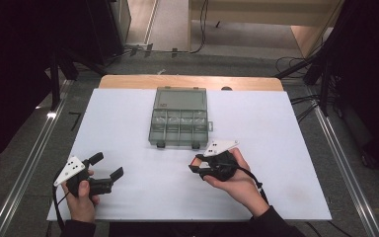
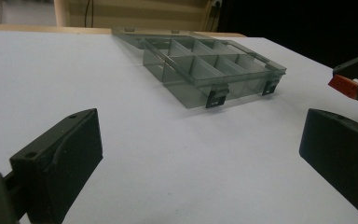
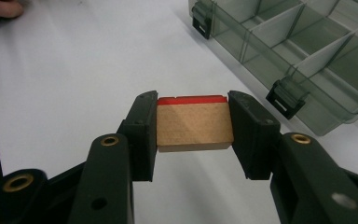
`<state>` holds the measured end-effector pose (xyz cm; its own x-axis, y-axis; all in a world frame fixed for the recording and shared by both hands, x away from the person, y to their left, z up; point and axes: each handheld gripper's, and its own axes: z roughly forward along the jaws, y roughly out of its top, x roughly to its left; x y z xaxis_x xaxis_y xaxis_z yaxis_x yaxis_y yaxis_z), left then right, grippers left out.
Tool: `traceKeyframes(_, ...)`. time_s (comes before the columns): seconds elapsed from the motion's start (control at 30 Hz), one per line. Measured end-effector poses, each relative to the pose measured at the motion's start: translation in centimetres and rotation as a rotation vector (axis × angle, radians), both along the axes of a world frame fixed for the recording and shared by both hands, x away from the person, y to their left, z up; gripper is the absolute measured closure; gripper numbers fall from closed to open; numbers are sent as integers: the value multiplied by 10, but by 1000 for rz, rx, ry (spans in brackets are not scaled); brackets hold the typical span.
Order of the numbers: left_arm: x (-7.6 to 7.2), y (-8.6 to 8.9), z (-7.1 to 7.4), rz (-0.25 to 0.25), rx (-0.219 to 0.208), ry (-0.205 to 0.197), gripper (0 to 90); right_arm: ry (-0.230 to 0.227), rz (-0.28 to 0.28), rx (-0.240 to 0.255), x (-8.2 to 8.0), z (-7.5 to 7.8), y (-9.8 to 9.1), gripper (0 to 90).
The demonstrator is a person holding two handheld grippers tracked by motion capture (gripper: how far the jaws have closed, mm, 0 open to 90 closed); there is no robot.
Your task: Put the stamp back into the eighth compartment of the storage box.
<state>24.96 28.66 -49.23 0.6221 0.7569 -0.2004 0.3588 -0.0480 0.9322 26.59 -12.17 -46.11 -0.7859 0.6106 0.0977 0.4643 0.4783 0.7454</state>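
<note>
Right gripper view, right claw point(image 3: 193, 126) clamped on a wooden block point(image 3: 193, 123) (red along its far edge), held over the white bench point(image 3: 74, 70) near the open compartment box point(image 3: 307, 51), left claw point(image 1: 106, 168) spread wide, holding nothing.

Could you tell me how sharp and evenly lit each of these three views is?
High view: white table bright, surroundings dark, organizer box slightly soft. Left gripper view: open left gripper close and blurred, box clearer. Right gripper view: wooden block in the right gripper fairly sharp, mild glare on the tabletop.

left hand-held gripper point(image 1: 109, 166) agape, right point(image 1: 193, 165) clamped
</note>
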Motion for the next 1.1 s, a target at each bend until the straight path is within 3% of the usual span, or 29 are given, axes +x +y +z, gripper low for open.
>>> traceKeyframes(1.1,0,2,0,-2,-11,1,0,-8,-18,27,20,19,-4,538)
